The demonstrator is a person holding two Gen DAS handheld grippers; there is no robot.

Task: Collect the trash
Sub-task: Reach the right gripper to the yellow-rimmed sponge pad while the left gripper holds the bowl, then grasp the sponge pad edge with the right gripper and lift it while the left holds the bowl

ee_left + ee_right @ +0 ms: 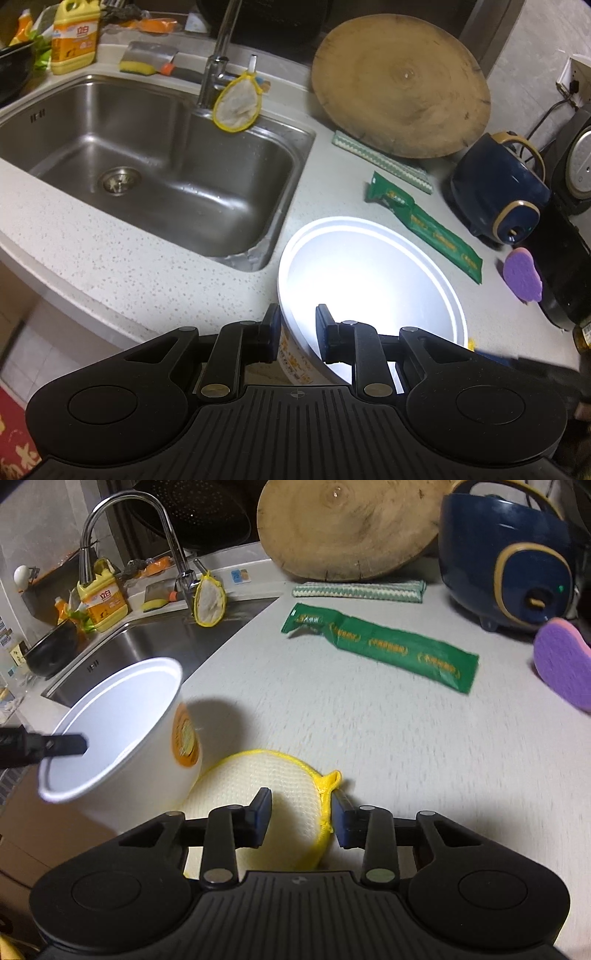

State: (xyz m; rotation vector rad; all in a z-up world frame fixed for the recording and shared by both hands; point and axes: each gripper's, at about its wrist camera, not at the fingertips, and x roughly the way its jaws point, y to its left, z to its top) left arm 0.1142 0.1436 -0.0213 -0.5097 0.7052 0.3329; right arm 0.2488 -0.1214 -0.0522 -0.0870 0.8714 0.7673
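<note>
The wall of one white paper cup [369, 280] is gripped by the left gripper [297, 334], one jaw inside, one outside. The right gripper [301, 819] is held with jaws apart over one round yellow-edged scrubbing pad [258, 797], unclamped. One green printed wrapper [380, 646] lies farther out on the speckled grey surface [406, 757]. One steel sink [155, 155] is fully shown only by the left view.

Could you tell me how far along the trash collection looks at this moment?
Done: nothing shows inside the cup. In hand: the left tool grips the cup's rim, one finger inside; the right tool is open over the yellow pad, holding nothing. Left: the green wrapper lies on the counter.
</note>
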